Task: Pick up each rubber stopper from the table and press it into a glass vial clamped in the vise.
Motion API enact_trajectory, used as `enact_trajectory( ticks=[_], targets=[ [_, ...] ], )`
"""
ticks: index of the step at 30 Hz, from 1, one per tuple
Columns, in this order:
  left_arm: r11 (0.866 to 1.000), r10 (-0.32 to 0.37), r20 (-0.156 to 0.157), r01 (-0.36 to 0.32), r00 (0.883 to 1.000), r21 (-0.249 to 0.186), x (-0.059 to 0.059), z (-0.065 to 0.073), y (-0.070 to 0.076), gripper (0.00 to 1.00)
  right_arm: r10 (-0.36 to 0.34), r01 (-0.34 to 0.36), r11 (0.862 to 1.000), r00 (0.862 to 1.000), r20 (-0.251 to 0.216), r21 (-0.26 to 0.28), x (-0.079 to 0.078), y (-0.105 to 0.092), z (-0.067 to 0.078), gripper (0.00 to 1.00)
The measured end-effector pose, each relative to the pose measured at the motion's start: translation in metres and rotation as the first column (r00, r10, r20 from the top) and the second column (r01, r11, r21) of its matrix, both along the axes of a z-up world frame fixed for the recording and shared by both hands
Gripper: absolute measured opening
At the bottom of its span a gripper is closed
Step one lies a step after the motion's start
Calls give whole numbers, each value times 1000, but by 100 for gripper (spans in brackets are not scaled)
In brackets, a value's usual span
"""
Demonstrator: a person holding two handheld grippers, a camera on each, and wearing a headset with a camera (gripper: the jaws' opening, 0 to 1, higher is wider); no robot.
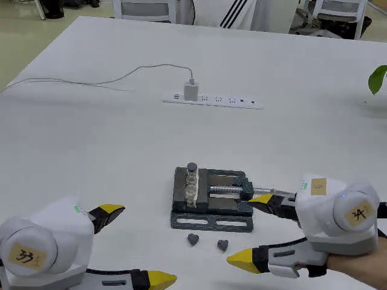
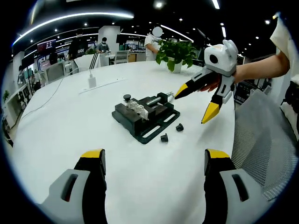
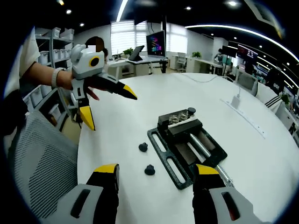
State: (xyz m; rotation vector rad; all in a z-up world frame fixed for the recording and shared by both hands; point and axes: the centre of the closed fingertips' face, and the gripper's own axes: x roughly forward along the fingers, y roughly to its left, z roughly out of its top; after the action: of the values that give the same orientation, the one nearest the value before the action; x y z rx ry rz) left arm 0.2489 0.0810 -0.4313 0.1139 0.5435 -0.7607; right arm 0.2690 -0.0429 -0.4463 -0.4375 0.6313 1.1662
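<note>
A black vise (image 1: 211,208) stands on the white table and clamps a row of glass vials (image 1: 191,186); the far vial carries a dark stopper (image 1: 191,167). Two loose dark rubber stoppers (image 1: 193,239) (image 1: 222,244) lie just in front of the vise. My left gripper (image 1: 136,244) is open and holds nothing, at the near left. My right gripper (image 1: 251,229) is open too, beside the vise screw on the right. In the left gripper view the vise (image 2: 145,114) and stoppers (image 2: 164,137) lie ahead of the jaws. The right gripper view has the vise (image 3: 187,140) and stoppers (image 3: 143,147) just ahead.
A white power strip (image 1: 214,98) with a plugged charger (image 1: 191,90) and its cable lies further back on the table. A green plant leaf (image 1: 376,78) shows at the right edge. A grey mesh chair (image 2: 266,140) stands by the near table edge.
</note>
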Motion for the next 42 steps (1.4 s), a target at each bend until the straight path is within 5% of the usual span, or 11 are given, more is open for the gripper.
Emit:
enact_trajectory(
  ticks=[21,42],
  targets=[
    [1000,9,-6,-9,1000,-10,-4,-3,3,85,3,-3,1000,1000,7,-10,-5,13,-28,19],
    [1000,10,-20,-11,1000,-10,-7,-8,3,85,-35,34,999,999,-20,-18,-6,11,-42,9]
  ],
)
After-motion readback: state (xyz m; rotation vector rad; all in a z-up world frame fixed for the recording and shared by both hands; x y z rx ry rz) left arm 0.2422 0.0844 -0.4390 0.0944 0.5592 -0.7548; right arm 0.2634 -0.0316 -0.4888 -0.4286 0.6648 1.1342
